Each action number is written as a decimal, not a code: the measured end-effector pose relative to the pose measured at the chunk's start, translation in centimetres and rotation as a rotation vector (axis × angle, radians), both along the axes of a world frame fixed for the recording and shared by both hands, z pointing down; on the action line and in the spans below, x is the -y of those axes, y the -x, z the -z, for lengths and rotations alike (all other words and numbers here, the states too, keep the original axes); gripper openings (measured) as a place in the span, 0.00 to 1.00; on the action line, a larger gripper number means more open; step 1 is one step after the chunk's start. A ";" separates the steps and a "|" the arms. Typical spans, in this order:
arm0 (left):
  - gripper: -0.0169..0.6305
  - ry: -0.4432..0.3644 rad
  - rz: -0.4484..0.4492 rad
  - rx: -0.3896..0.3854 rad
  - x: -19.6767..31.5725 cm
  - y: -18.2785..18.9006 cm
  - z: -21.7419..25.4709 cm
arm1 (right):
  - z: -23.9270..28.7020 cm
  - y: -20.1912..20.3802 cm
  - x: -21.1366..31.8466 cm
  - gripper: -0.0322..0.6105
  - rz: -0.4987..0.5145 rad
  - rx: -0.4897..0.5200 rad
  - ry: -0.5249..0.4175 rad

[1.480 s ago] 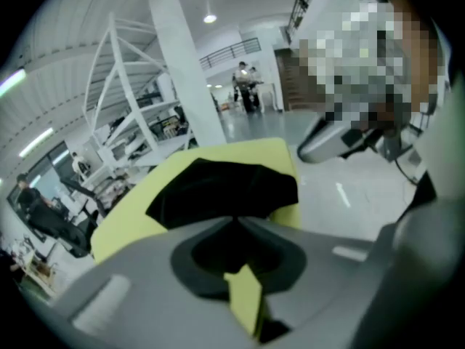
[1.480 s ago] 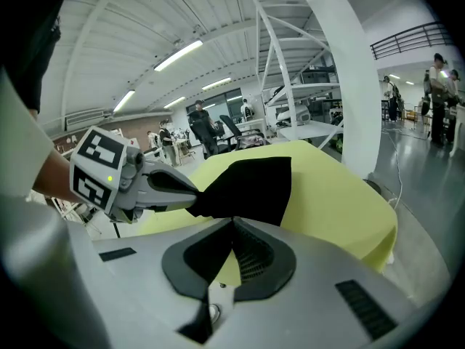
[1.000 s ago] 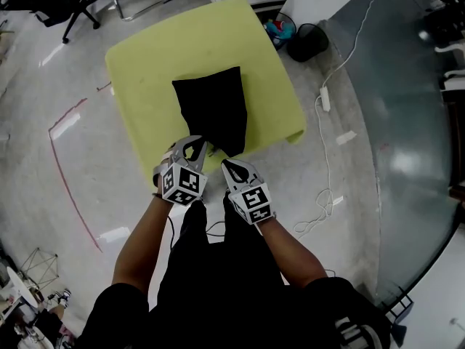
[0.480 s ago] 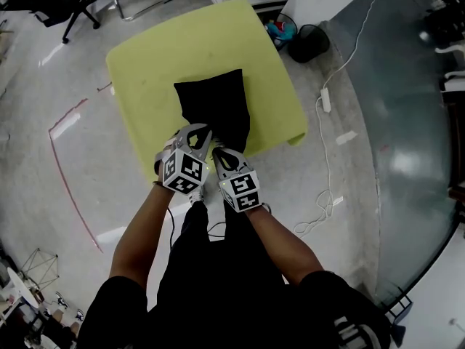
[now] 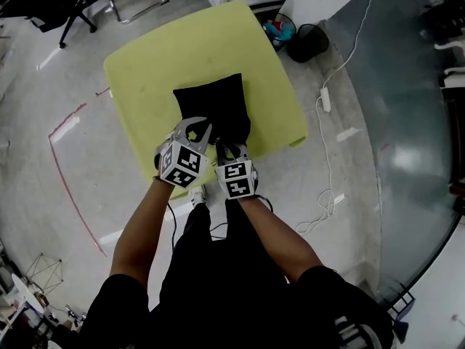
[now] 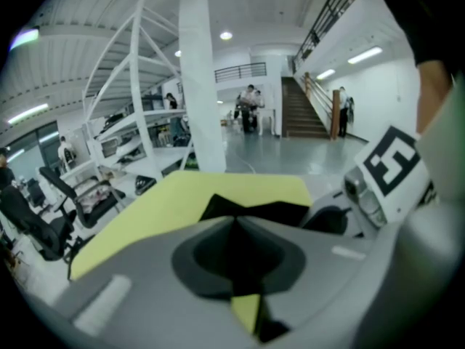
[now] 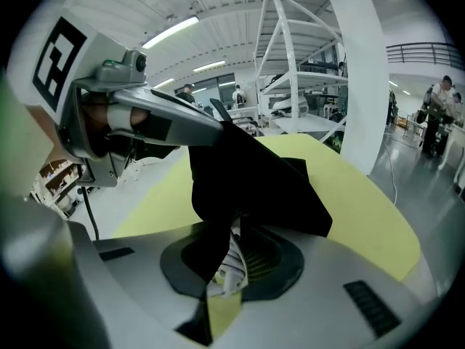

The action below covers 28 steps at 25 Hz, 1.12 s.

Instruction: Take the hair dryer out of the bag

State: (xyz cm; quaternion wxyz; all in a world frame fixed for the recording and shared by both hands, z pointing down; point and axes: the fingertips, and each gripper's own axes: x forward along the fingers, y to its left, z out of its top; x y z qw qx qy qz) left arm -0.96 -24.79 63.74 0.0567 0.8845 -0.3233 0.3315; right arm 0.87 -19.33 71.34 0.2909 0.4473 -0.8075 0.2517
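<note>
A black bag (image 5: 214, 107) lies on the yellow-green table (image 5: 182, 57), close to its near edge. The hair dryer is hidden; none of it shows. My left gripper (image 5: 196, 128) is shut on the bag's near left edge, and the right gripper view shows that fabric (image 7: 269, 180) hanging lifted from its tips (image 7: 216, 121). Close beside it, my right gripper (image 5: 227, 148) is shut on the bag's near edge. Black cloth and a small white ribbed piece (image 7: 231, 264) sit pinched between its jaws. The left gripper view shows the bag (image 6: 254, 211) just past my shut left gripper (image 6: 236, 224).
A black bin (image 5: 306, 42) stands on the floor past the table's far right corner. A white power strip (image 5: 325, 99) with a trailing cable lies to the right. Office chairs (image 5: 65, 6) stand at the far left. A red tape line (image 5: 62, 166) marks the floor at left.
Both grippers have moved forward to the bag's near edge. The right one has swung left, close beside the left gripper, and now has the bag's cloth between its jaws.
</note>
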 end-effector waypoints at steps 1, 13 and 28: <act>0.05 0.001 0.003 -0.002 0.2 0.0 0.0 | -0.1 -0.1 0.2 0.06 -0.009 -0.001 0.005; 0.05 0.047 0.055 -0.051 0.1 1.8 -0.4 | -2.6 0.2 2.6 0.33 -0.134 0.035 0.115; 0.05 0.081 0.058 -0.096 -2.2 2.6 -0.3 | -6.2 1.3 3.4 0.40 -0.049 -0.121 0.183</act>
